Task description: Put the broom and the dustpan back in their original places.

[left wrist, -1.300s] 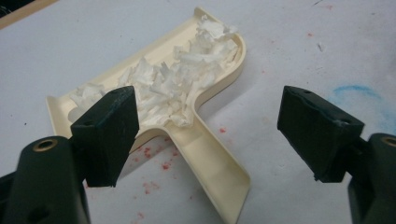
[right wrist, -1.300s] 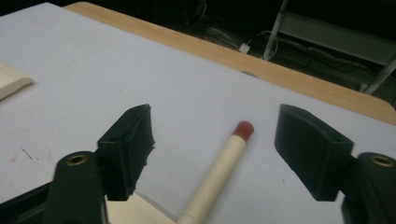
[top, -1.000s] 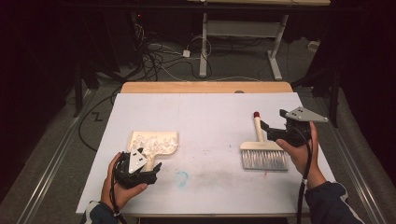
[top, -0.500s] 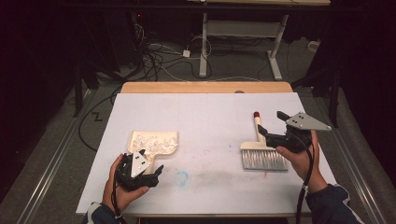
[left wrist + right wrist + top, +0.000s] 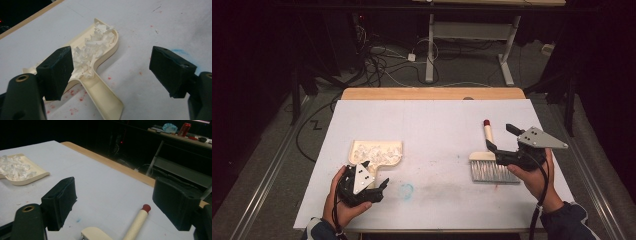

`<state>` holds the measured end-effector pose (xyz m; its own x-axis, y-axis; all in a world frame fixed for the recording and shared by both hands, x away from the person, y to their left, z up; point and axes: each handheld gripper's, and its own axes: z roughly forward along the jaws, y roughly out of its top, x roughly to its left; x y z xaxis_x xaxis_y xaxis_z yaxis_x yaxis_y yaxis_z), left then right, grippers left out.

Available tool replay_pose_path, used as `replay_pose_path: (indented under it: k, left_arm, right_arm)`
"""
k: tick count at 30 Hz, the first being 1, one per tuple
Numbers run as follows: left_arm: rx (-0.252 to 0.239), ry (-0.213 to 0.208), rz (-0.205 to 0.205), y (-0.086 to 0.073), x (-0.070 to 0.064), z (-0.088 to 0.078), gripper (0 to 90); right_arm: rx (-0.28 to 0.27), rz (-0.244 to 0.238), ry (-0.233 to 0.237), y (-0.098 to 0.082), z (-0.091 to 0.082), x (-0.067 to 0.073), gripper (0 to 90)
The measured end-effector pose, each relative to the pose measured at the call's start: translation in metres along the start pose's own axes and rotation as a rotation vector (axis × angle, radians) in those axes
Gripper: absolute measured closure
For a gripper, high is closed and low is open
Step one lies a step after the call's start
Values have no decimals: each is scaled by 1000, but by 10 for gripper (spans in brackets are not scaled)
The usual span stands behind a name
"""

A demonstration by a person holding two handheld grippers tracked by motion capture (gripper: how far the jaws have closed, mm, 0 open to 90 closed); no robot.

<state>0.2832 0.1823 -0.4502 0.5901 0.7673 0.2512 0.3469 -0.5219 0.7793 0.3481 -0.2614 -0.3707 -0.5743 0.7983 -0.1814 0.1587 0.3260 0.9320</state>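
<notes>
A cream dustpan (image 5: pixel 377 151) holding white shreds lies on the white table (image 5: pixel 432 125) at the near left. My left gripper (image 5: pixel 377 176) is just behind the pan's handle, open and holding nothing. In the left gripper view the dustpan (image 5: pixel 100 53) lies between and beyond the wide-spread jaws of the left gripper (image 5: pixel 112 57). A hand brush (image 5: pixel 493 170) with a cream handle and red tip lies at the near right. My right gripper (image 5: pixel 501 137) hovers open over the handle. In the right gripper view the brush handle (image 5: pixel 136 223) runs under the right gripper (image 5: pixel 117 193).
A faint blue mark (image 5: pixel 406 190) and red specks stain the table between the two tools. A wooden strip (image 5: pixel 432 93) edges the far side. Beyond it are desk legs and cables on a dark floor. The dustpan (image 5: pixel 22 171) lies far left in the right gripper view.
Both grippers have drawn back a little toward the near edge, the right one also slightly to the right. The brush and the dustpan lie where they were.
</notes>
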Motion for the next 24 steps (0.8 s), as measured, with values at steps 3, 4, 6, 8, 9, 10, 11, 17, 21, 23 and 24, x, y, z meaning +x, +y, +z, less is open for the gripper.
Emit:
replay_pose_path:
  k: [3,4,6,8,9,10,11,17,21,23,24]
  left_arm:
    - [-3,-2,0,-1,-1,-1,182]
    - [-4,-2,0,-1,-1,-1,180]
    - [-4,-7,2,-2,-1,-1,174]
    - [-3,-5,7,-3,-2,-1,174]
    - [-2,-9,6,-3,-2,-1,174]
    - [-3,-8,9,-4,-3,-1,174]
    - [-1,-5,11,-4,-3,-1,174]
    - [-2,-4,9,-6,-2,-2,174]
    - [-4,-4,9,-6,-3,-3,174]
    - [-3,-1,10,-7,-3,-3,174]
    - [-3,-3,7,-7,-2,-3,174]
  right_arm:
    - [0,-5,3,-1,-2,3,196]
    - [0,-10,8,-2,-3,4,195]
    - [3,-16,6,-3,-4,5,194]
    - [1,-20,7,-5,-6,6,194]
    - [1,-25,9,-5,-6,7,194]
    - [6,-30,10,-6,-7,8,193]
    - [6,-31,8,-7,-9,8,193]
    - [5,-39,-1,-14,-18,11,194]
    - [5,-40,-11,-19,-25,9,194]
    - [4,-37,-13,-22,-29,8,194]
    - [8,-39,-20,-23,-31,8,193]
